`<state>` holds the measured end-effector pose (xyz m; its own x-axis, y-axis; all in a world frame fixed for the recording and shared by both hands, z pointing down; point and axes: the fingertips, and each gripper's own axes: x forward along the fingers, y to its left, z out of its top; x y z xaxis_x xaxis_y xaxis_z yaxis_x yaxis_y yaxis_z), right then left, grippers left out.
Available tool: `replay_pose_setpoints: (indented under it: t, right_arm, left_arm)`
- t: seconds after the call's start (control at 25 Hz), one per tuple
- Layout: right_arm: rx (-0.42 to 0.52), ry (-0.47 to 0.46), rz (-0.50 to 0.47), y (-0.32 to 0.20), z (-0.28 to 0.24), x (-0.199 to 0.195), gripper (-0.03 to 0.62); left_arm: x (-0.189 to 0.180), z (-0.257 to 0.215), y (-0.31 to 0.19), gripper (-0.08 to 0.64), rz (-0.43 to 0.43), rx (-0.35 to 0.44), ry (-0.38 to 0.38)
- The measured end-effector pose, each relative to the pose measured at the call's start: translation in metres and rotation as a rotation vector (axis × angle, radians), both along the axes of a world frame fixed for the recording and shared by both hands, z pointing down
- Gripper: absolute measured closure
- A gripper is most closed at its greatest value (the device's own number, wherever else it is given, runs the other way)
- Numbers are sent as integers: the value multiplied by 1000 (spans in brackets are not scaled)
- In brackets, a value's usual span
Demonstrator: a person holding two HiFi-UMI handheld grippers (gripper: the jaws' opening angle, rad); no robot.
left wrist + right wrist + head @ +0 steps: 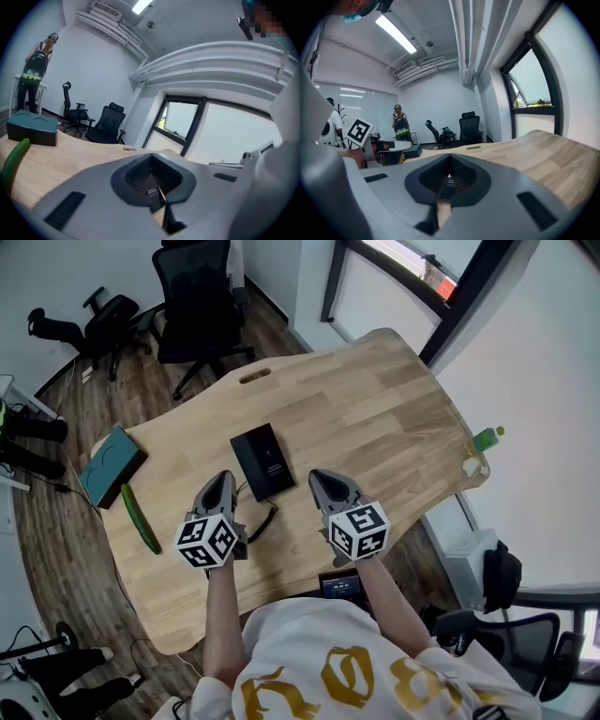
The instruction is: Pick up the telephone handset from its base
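Step judged: approach. Left tool (pixel 225 478), right tool (pixel 319 477) clenched, empty; telephone (pixel 262 460) untouched at 12 o'clock on counter (pixel 375 399). Next: open, grip.

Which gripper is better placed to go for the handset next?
Left, by a little. The left gripper has its tip slightly nearer the telephone, and the coiled cord lies on its side. The right gripper is a bit farther off. Both have their jaws shut.
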<state>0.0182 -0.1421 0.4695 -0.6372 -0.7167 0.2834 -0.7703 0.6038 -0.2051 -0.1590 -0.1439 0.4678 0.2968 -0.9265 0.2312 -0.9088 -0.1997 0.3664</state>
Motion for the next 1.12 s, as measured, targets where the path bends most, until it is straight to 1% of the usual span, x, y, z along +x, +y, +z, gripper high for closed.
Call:
replay_pose_setpoints:
  t: [0.2, 0.72, 0.92, 1.12]
  right_arm:
    - [-9, 10, -21, -7, 6, -4, 588]
    - [-67, 19, -65, -21, 32, -19, 588]
    - [-64, 42, -40, -32, 42, -16, 588]
    - [-103, 47, -32, -36, 56, -16, 588]
  left_arm:
    - [-1, 8, -2, 554, -16, -21, -2]
    - [1, 38, -7, 554, -23, -91, 8]
    - [-1, 53, -14, 554, -22, -125, 9]
    - [-4, 70, -18, 554, -23, -162, 23]
